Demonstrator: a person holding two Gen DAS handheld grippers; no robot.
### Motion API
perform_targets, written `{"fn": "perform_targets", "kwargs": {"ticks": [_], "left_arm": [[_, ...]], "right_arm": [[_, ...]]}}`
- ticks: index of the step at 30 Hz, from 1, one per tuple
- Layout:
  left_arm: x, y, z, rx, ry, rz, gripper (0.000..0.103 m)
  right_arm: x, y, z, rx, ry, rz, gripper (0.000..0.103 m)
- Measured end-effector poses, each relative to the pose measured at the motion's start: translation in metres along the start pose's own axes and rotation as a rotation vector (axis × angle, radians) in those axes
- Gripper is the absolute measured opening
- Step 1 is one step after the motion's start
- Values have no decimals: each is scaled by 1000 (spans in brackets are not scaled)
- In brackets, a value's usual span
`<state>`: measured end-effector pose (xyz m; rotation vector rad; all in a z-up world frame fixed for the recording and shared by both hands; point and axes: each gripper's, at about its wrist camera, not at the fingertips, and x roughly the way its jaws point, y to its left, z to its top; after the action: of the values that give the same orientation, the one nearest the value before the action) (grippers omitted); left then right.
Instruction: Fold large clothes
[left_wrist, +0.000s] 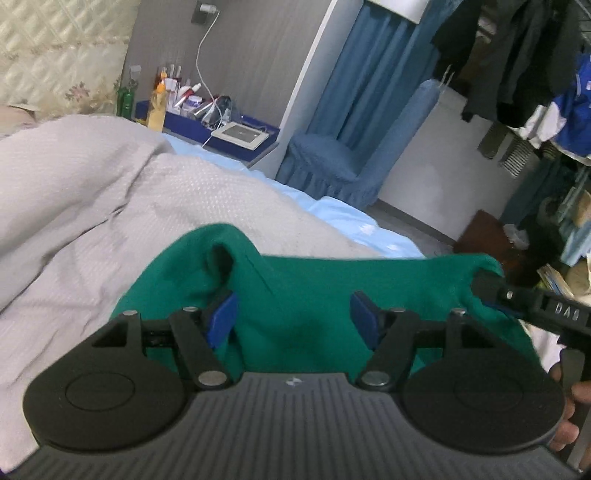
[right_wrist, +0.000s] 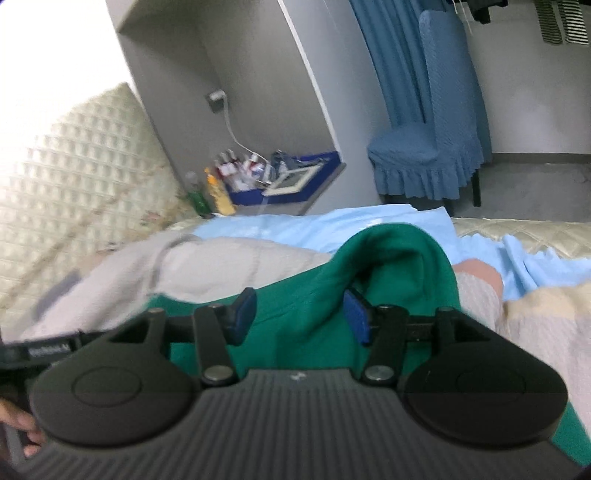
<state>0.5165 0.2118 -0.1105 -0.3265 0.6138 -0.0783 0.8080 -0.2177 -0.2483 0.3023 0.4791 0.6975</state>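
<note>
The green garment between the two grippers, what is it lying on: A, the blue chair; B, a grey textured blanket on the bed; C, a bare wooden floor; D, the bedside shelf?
B: the green garment lies on the grey textured blanket spread over the bed.

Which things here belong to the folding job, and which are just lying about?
Job:
green garment
left gripper, open
right gripper, open

Lying about:
grey blanket
light blue sheet
blue-covered chair
bottles on the bedside shelf
hanging clothes
</note>
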Motion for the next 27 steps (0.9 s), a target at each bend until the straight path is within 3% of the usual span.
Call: {"fn": "perform_targets", "kwargs": {"ticks": [13, 20, 27], "left_arm": [[-229, -79, -125, 123, -88, 20, 72], [-310, -117, -175, 154, -137, 3, 72], [-357, -145, -206, 180, -175, -4, 72]], "right_arm": [[-174, 49, -78, -85, -11, 62, 56], [-242, 85, -109, -209, -17, 68, 56], [-284, 91, -132, -239, -12, 39, 55]]}}
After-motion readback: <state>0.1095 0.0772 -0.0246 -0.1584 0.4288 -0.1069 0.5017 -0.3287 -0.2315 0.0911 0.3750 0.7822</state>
